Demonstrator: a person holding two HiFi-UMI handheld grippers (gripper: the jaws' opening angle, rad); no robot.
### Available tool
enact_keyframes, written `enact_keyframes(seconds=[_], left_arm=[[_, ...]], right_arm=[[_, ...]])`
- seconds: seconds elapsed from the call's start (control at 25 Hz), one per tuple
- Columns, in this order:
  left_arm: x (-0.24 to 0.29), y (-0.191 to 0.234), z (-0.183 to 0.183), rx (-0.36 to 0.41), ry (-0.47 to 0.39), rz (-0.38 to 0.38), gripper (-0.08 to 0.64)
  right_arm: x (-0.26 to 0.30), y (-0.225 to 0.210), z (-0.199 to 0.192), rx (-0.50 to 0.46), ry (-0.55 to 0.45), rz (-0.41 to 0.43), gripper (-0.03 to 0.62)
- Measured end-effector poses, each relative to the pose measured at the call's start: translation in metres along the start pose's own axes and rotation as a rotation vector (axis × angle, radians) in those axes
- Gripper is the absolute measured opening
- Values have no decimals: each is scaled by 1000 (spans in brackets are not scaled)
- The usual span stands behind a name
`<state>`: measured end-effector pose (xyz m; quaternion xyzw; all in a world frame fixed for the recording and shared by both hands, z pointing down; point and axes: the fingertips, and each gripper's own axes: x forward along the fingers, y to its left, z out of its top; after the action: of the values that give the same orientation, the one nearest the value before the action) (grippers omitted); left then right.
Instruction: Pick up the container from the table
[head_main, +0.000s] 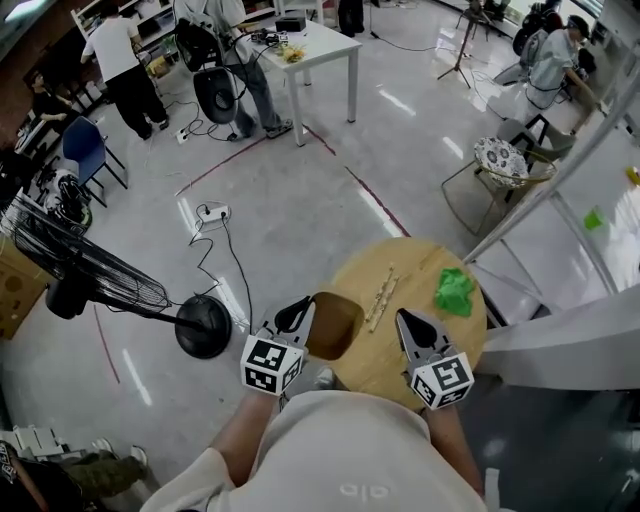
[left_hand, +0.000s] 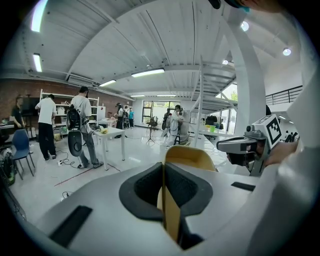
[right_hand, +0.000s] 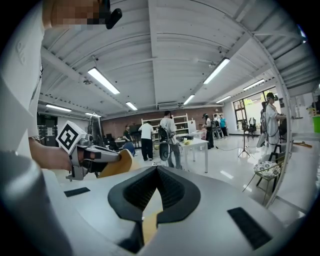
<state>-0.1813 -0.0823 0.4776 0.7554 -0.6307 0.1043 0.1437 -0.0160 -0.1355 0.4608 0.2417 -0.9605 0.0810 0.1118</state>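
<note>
In the head view a brown, thin-walled container (head_main: 335, 325) hangs at the left edge of the round wooden table (head_main: 420, 265). My left gripper (head_main: 300, 312) is shut on its near-left rim. The left gripper view shows the tan wall (left_hand: 190, 157) pinched between the dark pads of the left gripper (left_hand: 163, 167). My right gripper (head_main: 412, 325) sits over the table's near side, right of the container, with its jaws together and nothing in them. In the right gripper view the right gripper (right_hand: 156, 172) is shut, and the left gripper (right_hand: 112, 156) holds the container (right_hand: 117, 165) off to the left.
On the table lie a green cloth (head_main: 455, 290) and a few thin wooden sticks (head_main: 382, 297). A standing fan (head_main: 90, 270) is on the floor to the left. A white table (head_main: 320, 45) with people around it and a chair (head_main: 505, 165) stand farther off. A white stair structure (head_main: 570, 330) runs along the right.
</note>
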Motion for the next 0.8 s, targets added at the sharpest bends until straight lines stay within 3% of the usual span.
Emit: enact_keyframes(seconds=[0.8], left_arm=[[7, -14, 1, -2, 12, -15, 29]], right_arm=[[-24, -12, -6, 15, 7, -42, 25]])
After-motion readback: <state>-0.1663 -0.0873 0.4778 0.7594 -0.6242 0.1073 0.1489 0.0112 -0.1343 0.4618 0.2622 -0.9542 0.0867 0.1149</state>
